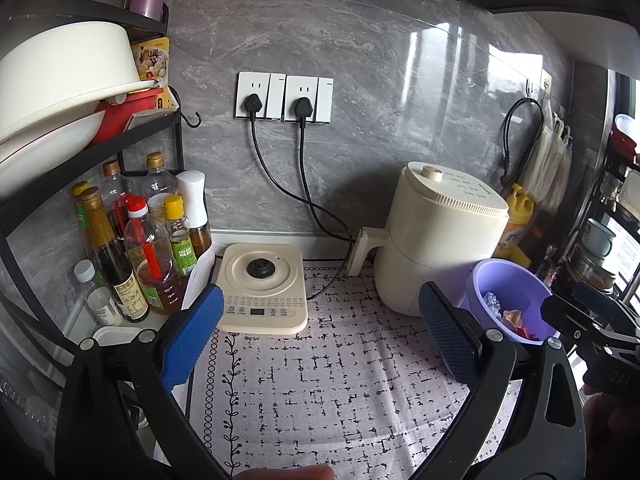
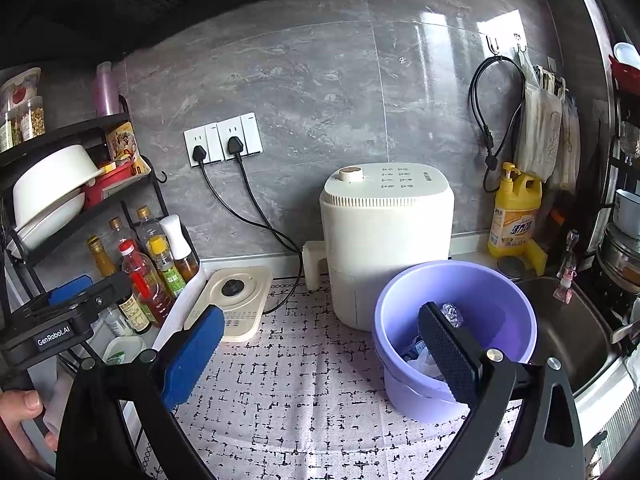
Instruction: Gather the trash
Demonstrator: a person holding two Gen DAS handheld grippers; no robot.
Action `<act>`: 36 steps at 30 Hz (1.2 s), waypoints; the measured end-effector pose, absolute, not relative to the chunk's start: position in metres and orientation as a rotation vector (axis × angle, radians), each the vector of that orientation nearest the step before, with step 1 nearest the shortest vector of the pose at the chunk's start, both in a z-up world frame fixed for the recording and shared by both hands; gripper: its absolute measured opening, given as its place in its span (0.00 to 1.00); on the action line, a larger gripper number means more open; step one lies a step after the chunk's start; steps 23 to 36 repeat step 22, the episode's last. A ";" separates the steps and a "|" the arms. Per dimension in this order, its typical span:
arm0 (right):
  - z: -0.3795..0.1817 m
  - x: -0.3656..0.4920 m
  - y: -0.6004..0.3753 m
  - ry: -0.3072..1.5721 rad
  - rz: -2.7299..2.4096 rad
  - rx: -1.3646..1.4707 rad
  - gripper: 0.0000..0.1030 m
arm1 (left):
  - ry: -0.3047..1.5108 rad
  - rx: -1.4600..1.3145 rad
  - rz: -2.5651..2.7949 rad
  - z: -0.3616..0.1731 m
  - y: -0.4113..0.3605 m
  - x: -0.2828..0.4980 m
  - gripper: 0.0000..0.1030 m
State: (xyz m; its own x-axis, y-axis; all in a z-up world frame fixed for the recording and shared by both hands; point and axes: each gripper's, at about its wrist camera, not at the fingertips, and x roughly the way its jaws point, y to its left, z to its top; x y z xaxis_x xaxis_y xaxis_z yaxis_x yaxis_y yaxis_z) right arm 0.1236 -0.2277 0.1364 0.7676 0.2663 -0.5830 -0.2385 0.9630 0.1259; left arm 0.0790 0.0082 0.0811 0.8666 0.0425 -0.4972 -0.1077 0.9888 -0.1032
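A lilac plastic bin (image 2: 480, 292) stands on the patterned counter mat, in front of the cream appliance. Inside it lie a crumpled foil ball (image 2: 452, 314), white paper and other scraps. The left wrist view shows the same bin (image 1: 508, 280) at right, with foil and orange scraps in it. My left gripper (image 1: 320, 332) is open over the bare mat, nothing between its blue pads. My right gripper (image 2: 320, 348) is open too, its right finger (image 2: 448, 356) in front of the bin's mouth. Each gripper's body shows at the edge of the other's view.
A cream air fryer (image 2: 384, 240) stands at the back, a kettle base (image 1: 262, 288) left of it with cords running to wall sockets. Oil and sauce bottles (image 1: 136, 248) fill a black rack on the left. A yellow detergent bottle (image 2: 514, 216) and a sink (image 2: 568, 328) are at right.
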 end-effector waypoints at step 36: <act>0.139 0.124 -0.226 0.648 0.328 0.019 0.92 | 0.481 -0.133 0.122 0.078 0.007 0.077 0.94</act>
